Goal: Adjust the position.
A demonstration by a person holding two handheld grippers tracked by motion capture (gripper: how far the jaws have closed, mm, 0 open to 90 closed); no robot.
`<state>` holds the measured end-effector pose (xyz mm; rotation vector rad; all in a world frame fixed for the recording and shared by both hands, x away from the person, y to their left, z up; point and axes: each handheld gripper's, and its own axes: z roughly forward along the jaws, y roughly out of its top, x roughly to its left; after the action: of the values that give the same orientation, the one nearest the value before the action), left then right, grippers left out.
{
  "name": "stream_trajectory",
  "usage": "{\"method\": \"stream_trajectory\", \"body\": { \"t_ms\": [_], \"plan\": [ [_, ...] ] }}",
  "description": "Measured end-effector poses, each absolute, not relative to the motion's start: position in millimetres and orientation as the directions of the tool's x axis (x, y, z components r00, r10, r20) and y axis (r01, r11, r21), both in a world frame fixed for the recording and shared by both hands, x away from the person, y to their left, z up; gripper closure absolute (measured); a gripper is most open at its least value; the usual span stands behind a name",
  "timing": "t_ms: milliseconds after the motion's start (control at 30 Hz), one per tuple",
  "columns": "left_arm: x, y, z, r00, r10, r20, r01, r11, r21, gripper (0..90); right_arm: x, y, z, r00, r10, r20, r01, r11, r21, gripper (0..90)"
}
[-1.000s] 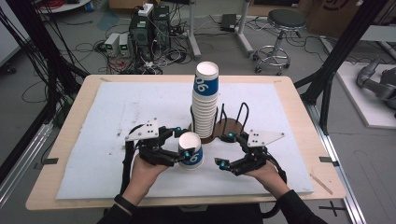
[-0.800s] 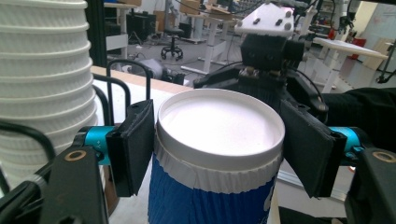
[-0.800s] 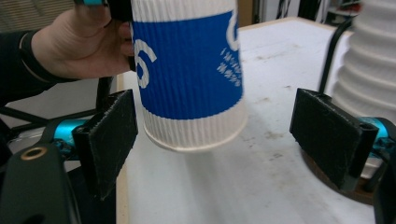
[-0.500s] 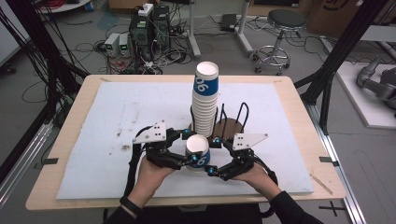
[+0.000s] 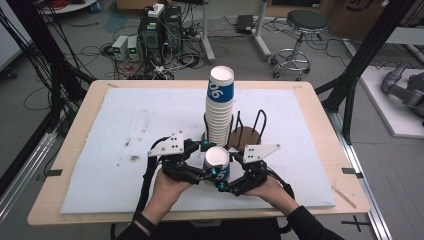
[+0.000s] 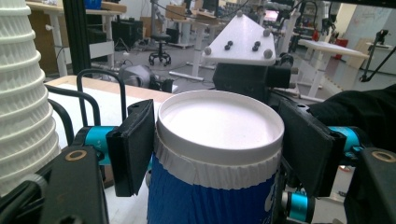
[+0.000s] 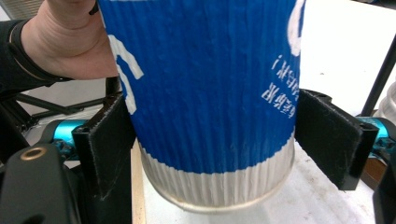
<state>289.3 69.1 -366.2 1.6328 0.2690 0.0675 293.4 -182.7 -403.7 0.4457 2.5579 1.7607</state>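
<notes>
A blue paper cup (image 5: 218, 164) with a white rim is held upright just above the white mat (image 5: 125, 130), near the table's front edge. My left gripper (image 5: 209, 160) is shut on its upper part; in the left gripper view both pads (image 6: 133, 144) clamp the cup (image 6: 219, 126) just under the rim. My right gripper (image 5: 226, 173) has come in from the right, lower down. In the right gripper view its jaws (image 7: 212, 140) straddle the cup's ribbed blue wall (image 7: 205, 84), and both pads lie against its sides. A tall stack of cups (image 5: 220, 107) stands behind.
The cup stack stands on a round brown base with black wire hoops (image 5: 252, 127) just behind the grippers. In the left gripper view the stack (image 6: 23, 93) is close on the left. The table's wooden edge (image 5: 200, 215) runs just below the person's hands.
My right gripper has moved left, up to the cup, and its jaws now stand around the cup's lower part. My left gripper has stayed in place with the cup.
</notes>
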Motion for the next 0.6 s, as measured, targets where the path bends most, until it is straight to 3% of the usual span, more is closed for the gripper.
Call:
{"method": "stream_trajectory", "body": {
  "t_ms": [367,433,600],
  "plan": [
    [293,69,-365,0.972,0.184,-0.147,0.167,-0.097,0.981,28.7,294,-183,-403,-0.971,0.208,0.116,0.190,0.385,0.903,22.2],
    [295,68,-362,0.972,0.168,-0.162,0.186,-0.141,0.972,22.9,294,-184,-402,-0.973,0.207,0.100,0.177,0.397,0.900,22.9],
    [295,63,-350,0.981,0.135,-0.141,0.177,-0.313,0.933,19.3,294,-186,-398,-0.977,0.198,0.075,0.163,0.477,0.864,23.0]
  ]
}}
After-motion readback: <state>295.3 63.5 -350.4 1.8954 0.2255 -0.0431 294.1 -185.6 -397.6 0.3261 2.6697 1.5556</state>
